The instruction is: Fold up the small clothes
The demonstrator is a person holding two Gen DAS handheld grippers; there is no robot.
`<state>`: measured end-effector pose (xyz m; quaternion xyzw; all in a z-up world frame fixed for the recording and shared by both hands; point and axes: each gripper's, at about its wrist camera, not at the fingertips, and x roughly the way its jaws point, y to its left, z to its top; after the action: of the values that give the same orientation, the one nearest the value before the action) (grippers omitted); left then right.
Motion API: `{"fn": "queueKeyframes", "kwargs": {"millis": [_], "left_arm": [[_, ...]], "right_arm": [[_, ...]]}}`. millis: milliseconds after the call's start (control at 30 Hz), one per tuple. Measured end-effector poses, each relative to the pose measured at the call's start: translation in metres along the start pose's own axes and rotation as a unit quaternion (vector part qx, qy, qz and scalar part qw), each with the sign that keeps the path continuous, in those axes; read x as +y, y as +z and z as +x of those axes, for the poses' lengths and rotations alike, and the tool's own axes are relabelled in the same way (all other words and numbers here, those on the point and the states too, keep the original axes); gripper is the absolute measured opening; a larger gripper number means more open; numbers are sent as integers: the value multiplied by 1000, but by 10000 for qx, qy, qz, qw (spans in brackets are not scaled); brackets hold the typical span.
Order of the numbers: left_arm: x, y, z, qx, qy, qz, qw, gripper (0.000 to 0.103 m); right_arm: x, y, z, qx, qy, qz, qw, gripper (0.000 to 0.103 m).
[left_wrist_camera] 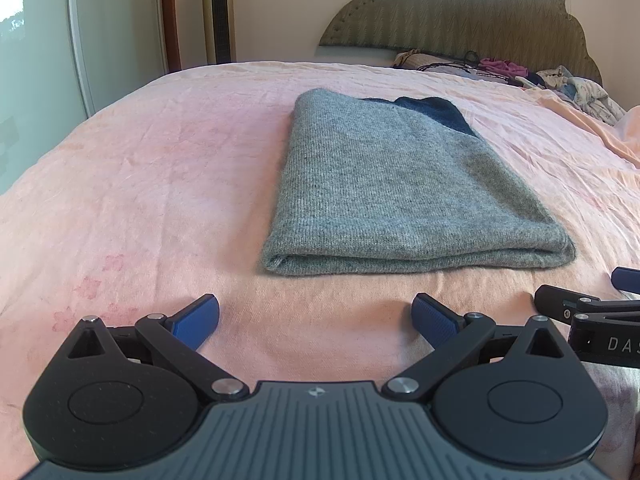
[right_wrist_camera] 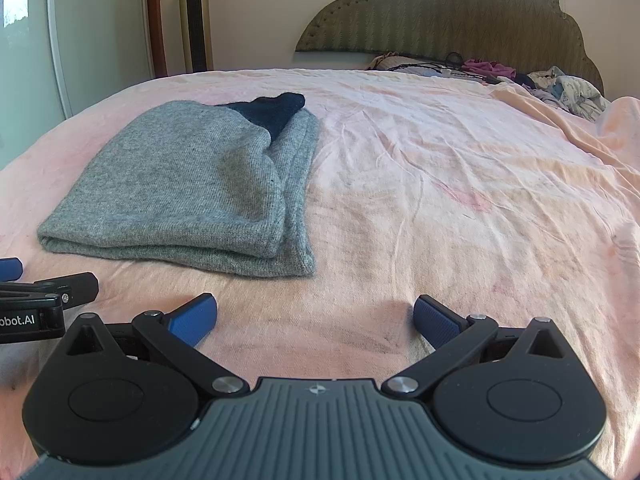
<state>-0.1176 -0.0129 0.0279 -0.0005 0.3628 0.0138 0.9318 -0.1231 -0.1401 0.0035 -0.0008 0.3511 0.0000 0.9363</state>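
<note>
Nearest, left tongs and right tongs both released, pads spread wide, empty, low over the pink bed sheet. Just beyond them lies the grey knit garment, folded flat on the bed, dark blue part showing at its far end. Farther back: loose clothes pile against the headboard.
</note>
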Motion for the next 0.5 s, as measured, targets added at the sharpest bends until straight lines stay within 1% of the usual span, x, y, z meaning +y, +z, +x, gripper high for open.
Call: {"fn": "queueKeyframes", "kwargs": {"millis": [500], "left_arm": [[0,1,0,-9,-12,-8,10000,103]], "right_arm": [[0,0,0,-2,-1,1,10000,103]]}}
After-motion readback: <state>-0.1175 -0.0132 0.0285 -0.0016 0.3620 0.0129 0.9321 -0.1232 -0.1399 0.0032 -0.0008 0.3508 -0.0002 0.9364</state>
